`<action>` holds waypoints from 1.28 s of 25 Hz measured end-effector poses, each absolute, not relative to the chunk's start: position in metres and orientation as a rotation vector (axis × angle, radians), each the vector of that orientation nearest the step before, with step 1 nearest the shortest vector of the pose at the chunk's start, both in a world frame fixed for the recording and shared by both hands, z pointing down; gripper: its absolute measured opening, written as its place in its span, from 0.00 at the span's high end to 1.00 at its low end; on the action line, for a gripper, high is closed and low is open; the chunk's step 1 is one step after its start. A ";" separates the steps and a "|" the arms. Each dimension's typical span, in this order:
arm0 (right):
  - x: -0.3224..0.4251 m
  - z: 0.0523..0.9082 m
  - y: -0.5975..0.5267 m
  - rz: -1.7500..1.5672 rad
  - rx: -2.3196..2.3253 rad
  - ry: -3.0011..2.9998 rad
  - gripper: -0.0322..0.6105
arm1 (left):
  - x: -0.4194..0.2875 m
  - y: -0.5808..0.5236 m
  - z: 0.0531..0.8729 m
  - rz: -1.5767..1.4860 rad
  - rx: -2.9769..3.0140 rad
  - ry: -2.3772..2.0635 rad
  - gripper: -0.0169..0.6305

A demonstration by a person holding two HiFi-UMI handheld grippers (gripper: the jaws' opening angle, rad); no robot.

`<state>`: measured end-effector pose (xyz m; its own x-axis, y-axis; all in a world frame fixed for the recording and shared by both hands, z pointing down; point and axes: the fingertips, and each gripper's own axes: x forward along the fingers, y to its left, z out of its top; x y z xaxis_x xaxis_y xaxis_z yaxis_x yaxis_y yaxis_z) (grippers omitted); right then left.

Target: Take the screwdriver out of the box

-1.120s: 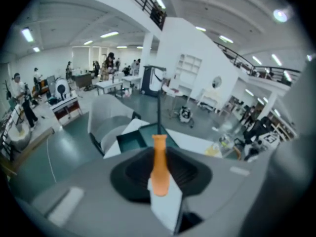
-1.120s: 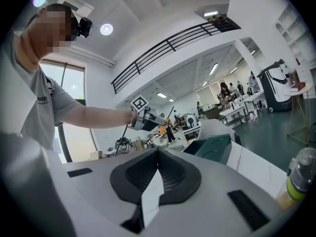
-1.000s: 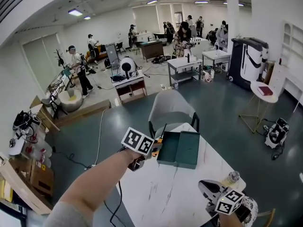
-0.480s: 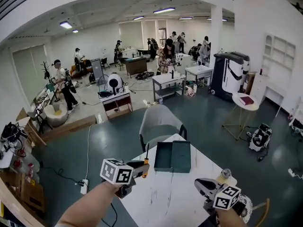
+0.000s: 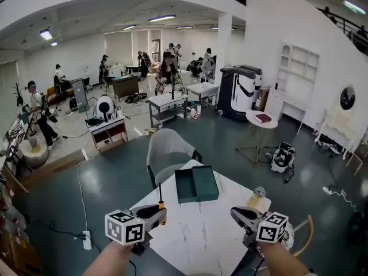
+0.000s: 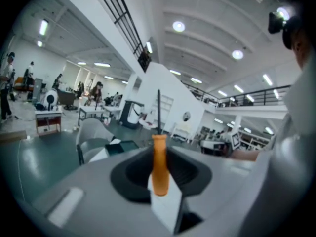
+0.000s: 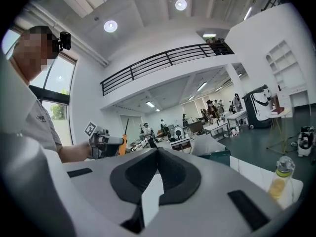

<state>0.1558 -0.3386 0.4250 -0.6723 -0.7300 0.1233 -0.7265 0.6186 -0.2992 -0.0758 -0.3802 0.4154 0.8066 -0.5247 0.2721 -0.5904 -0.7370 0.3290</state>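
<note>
My left gripper [image 5: 156, 213] is shut on the orange handle of the screwdriver [image 5: 161, 209], whose thin black shaft points straight up. It hangs over the near left edge of the white table [image 5: 198, 234], well clear of the box. In the left gripper view the screwdriver's [image 6: 159, 168] handle stands upright between the jaws of the left gripper [image 6: 159, 149]. The dark green box [image 5: 196, 184] lies open at the table's far end. My right gripper [image 5: 236, 213] hovers at the near right, shut and empty; the right gripper view shows its jaws [image 7: 158, 152] together.
A clear bottle [image 5: 257, 197] with yellowish liquid stands on the table's right side, just beyond my right gripper. A grey chair [image 5: 165, 151] stands behind the table's far end. Beyond is dark green floor with benches, people and a small round table [image 5: 261, 119].
My left gripper drew back from the box towards me and rose, carrying the screwdriver. The right gripper also rose. The head view tilted up, so the table sits lower in frame.
</note>
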 end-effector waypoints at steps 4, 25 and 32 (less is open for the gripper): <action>0.148 0.418 -0.322 -0.529 -1.329 2.755 0.94 | -0.088 -0.358 0.416 0.238 2.642 -0.794 0.83; 0.190 0.407 -0.280 -0.603 -1.186 2.786 0.94 | -0.063 -0.281 0.403 0.130 2.632 -0.873 0.83; 0.220 0.413 -0.285 -0.608 -1.158 2.797 0.94 | -0.038 -0.277 0.400 0.136 2.622 -0.898 0.83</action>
